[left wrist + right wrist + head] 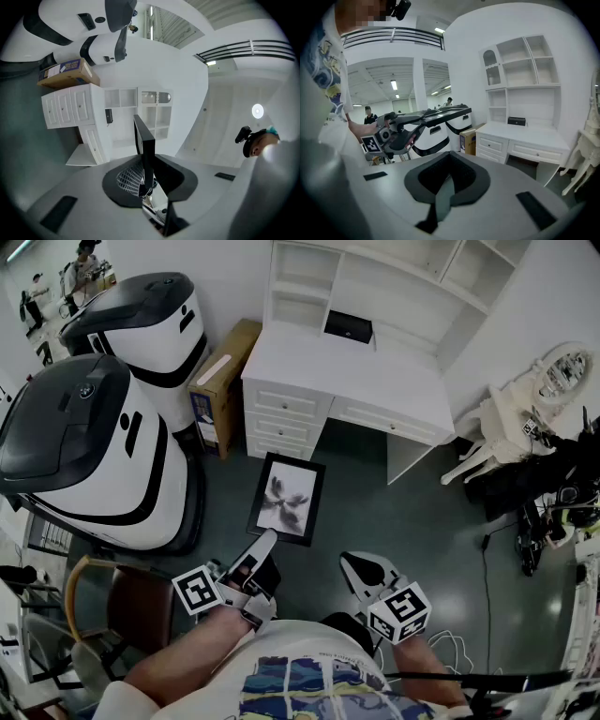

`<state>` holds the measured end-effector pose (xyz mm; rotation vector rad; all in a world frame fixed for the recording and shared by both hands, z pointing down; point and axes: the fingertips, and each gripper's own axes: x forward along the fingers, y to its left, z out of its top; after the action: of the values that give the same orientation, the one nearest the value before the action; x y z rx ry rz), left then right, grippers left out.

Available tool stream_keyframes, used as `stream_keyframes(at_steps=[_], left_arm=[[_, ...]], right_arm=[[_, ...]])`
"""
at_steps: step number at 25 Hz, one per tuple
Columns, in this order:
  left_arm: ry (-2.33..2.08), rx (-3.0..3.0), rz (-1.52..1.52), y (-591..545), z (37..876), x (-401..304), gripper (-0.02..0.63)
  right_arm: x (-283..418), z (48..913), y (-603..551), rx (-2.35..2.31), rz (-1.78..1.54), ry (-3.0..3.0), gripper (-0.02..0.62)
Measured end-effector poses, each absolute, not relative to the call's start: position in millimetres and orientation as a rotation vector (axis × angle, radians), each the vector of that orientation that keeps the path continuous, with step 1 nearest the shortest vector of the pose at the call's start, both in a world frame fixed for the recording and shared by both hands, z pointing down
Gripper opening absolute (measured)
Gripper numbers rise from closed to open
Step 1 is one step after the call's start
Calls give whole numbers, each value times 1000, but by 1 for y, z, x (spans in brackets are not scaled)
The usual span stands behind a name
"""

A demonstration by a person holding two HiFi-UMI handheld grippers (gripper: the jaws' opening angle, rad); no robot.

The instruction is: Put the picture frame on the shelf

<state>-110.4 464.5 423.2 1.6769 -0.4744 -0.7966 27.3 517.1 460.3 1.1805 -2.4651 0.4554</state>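
One picture frame (286,495), one shelf (401,298), left hand-held gripper (265,544), right hand-held gripper (362,571)

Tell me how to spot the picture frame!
Find the big white desk with shelves. Just in front of its drawers, the left gripper holds the picture frame in its jaws. It alone is flat, with a black rim around a dark flowery print.
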Motion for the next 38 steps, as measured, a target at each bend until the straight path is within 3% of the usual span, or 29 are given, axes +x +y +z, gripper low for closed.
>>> stream_keyframes(at_steps=[15, 17, 19, 23, 30, 38], left_arm=[[-534, 1642, -859, 390, 441, -137, 76], [-555, 1644, -869, 369, 437, -135, 76], [-576, 1651, -872, 348, 433, -131, 77], [-599, 1675, -866, 294, 427, -119, 76], [-617, 1709, -864, 214, 421, -90, 76], [-647, 1702, -849, 121, 429, -75, 76]], right_arm=[[2, 485, 435, 1101, 487, -2478, 32], [1, 483, 409, 1077, 481, -2509, 56], [4, 480, 381, 1059, 475, -2542, 124], [18, 473, 323, 1047, 444, -2574, 117], [58, 480, 248, 1048, 447, -2578, 44], [73, 499, 183, 1051, 527, -2554, 35]])
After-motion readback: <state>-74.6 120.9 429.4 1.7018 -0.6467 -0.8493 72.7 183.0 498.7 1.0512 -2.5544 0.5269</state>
